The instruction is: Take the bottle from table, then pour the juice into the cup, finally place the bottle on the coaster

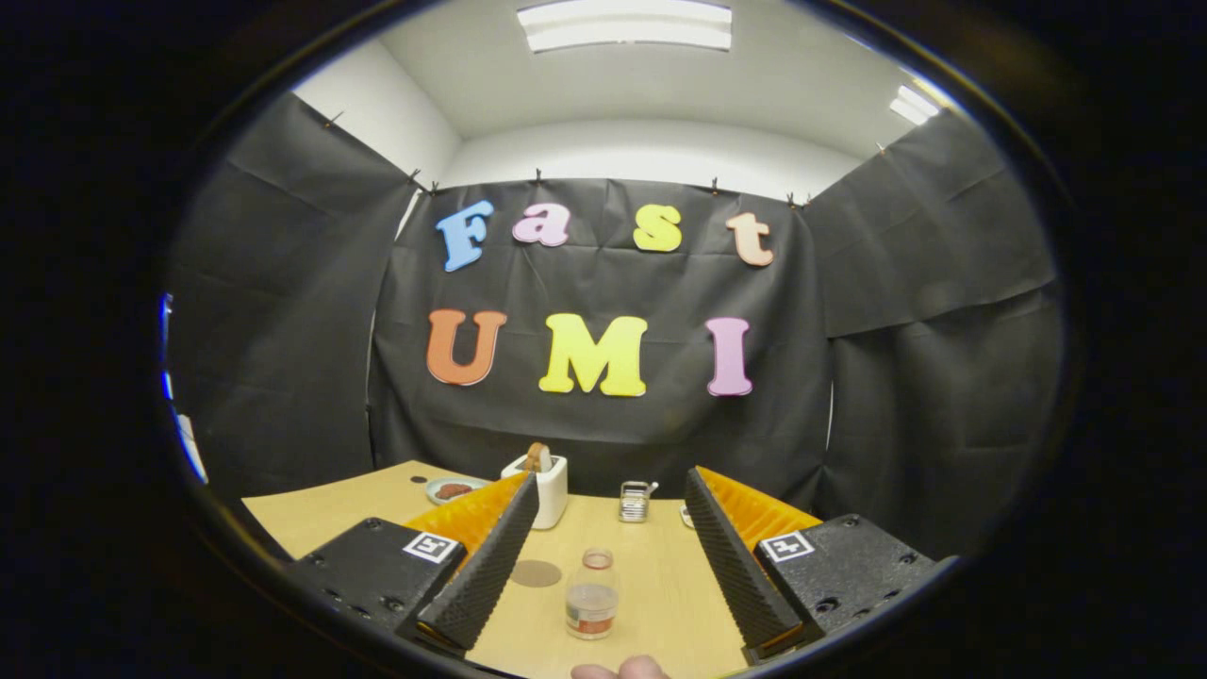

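Low in the middle of the frame, the bottle [592, 594] stands upright on the desk [660, 575], a small clear one with a red-rimmed open mouth, a band of label near its base and some liquid inside. It sits between the two fingers [490, 566], a little nearer the left one, and touches neither. The gripper [608, 484] is spread wide, its fingers released and holding nothing, with the bottle back toward their bases instead of out at the tips. Just left of the bottle, close to the left finger's inner edge, a round brown coaster [536, 572] lies flat on the desk. Beyond the fingertips, toward the centre of the frame, a ribbed cup [635, 502] stands near the far edge of the desk. Left of it is a white box-shaped holder [550, 486] with something brown sticking up from it, and further left a small dish [453, 489] with dark food. At the bottom edge, a person's fingertips [622, 670] show just below the bottle.
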Demonstrator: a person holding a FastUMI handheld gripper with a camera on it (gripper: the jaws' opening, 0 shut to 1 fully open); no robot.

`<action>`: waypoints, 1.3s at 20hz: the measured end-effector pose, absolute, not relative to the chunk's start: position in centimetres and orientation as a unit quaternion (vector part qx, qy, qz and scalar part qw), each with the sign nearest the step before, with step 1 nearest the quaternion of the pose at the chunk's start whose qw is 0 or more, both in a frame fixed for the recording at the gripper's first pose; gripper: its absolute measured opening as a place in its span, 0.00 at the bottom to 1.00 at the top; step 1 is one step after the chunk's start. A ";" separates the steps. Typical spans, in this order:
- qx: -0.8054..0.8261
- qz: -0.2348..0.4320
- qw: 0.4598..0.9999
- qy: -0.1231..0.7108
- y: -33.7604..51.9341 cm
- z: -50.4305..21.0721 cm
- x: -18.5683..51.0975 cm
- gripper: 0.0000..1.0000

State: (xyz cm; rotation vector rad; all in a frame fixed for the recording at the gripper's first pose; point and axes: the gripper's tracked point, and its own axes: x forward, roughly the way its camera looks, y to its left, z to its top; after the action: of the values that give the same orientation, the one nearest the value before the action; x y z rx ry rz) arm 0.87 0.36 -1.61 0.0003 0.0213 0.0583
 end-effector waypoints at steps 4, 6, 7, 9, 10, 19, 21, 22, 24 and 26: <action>-0.006 0.031 0.999 0.011 0.6 -2.3 1.2 1.00; -0.006 0.037 0.999 0.012 1.0 -2.8 1.2 1.00; -0.003 0.039 0.999 0.016 1.2 -3.3 1.3 1.00; 0.000 0.042 0.999 0.021 1.4 -4.0 1.5 1.00; 0.001 0.042 0.999 0.022 1.3 -4.2 1.6 1.00; 0.038 0.044 0.997 0.049 1.8 -10.8 3.1 1.00; 0.026 0.034 0.998 0.055 1.2 -13.1 3.9 1.00; 0.028 0.031 0.997 0.063 1.1 -14.3 4.4 1.00; 0.036 0.027 0.996 0.080 1.0 -16.8 5.1 1.00; 0.025 0.024 0.995 0.094 1.0 -18.5 5.8 1.00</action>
State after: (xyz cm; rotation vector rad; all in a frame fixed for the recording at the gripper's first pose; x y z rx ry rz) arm 5.83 1.00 -18.54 0.0509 0.1878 0.0487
